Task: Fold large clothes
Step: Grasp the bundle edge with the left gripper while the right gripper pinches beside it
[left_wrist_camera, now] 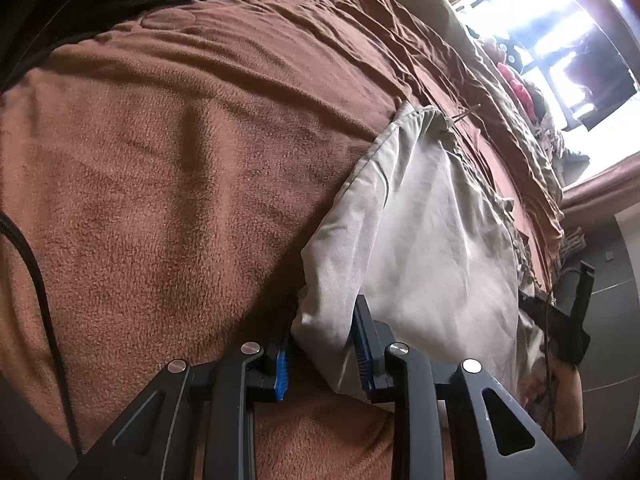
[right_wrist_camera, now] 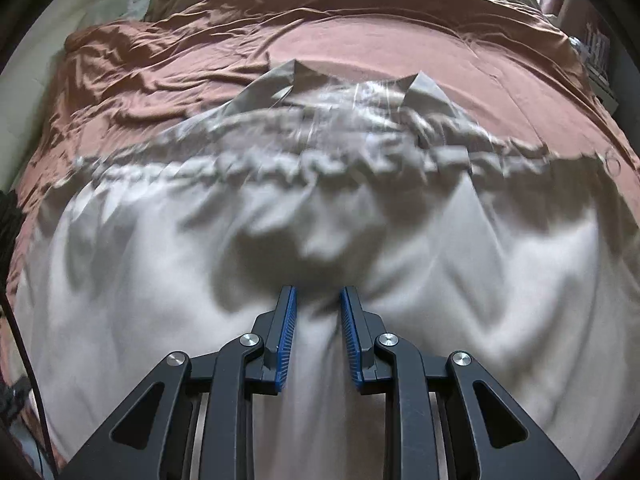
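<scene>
Left wrist view shows the left gripper (left_wrist_camera: 324, 344) with its blue pads (left_wrist_camera: 282, 372) set around a bunched corner of the pale garment (left_wrist_camera: 420, 232), apparently gripping it to carry an edge over for a fold. In the right wrist view, the right gripper (right_wrist_camera: 318, 336) stands with jaws fairly narrow and a ridge of the same cloth (right_wrist_camera: 320, 208) between them; whether it truly pinches is unclear. The garment lies spread on a brown blanket (left_wrist_camera: 160, 184) covering a bed, with a bright window (left_wrist_camera: 552, 32) beyond on the far right.
</scene>
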The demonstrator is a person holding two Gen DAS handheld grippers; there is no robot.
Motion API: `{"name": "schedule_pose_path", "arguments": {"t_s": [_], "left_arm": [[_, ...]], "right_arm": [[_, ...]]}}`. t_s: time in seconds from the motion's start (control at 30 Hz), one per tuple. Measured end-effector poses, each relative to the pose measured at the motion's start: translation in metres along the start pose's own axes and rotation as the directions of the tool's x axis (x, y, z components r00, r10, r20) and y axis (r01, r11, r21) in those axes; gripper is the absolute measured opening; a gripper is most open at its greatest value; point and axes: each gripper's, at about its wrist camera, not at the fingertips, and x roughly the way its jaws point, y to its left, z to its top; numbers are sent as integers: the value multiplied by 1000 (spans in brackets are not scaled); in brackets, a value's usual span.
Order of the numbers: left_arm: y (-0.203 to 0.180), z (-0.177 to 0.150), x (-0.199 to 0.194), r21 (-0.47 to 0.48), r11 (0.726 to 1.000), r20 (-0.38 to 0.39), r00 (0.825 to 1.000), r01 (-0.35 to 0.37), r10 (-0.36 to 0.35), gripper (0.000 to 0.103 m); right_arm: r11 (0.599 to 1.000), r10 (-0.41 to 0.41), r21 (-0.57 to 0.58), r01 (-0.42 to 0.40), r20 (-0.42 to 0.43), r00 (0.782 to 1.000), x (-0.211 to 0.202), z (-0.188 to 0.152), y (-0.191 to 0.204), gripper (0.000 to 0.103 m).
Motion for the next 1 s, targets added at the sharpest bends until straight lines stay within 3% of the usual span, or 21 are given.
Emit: {"name": "schedule_pose_path", "arguments": {"t_s": [0.1, 0.23, 0.4, 0.5, 0.6, 0.8, 0.9, 1.0], "left_arm": [[0, 1, 1, -5, 1000, -5, 1000, 3, -3, 28], [1, 1, 2, -4, 1000, -4, 1000, 8, -8, 28], [3, 1, 0, 4, 1000, -3, 1000, 26, -26, 25], [4, 1, -6, -9, 998, 7, 998, 63, -63, 21], [2, 4, -20, -25, 989, 26, 989, 144, -143, 16], [-30, 7, -54, 37, 974, 71, 972, 223, -225, 12], [-47, 6, -67, 66, 966, 88, 963, 250, -255, 11], [-63, 6, -77, 86, 958, 98, 954, 275, -283, 11]], "right_arm": [[1000, -2, 13, 2, 1, 1000, 10, 13, 1, 20], [998, -42, -52, 43, 13, 999, 19, 23, 9, 20], [1000, -5, -29, 5, 5, 1000, 1, 20, 5, 20], [998, 3, -60, -1, 44, 999, -26, 6, 8, 20], [996, 51, -72, -46, 60, 997, -51, -18, 11, 21], [984, 171, -50, -169, 30, 985, -74, -74, 4, 21], [992, 103, -72, -100, 48, 994, -77, -102, 0, 41], [986, 158, -45, -157, 14, 987, -73, -122, -6, 44]]}}
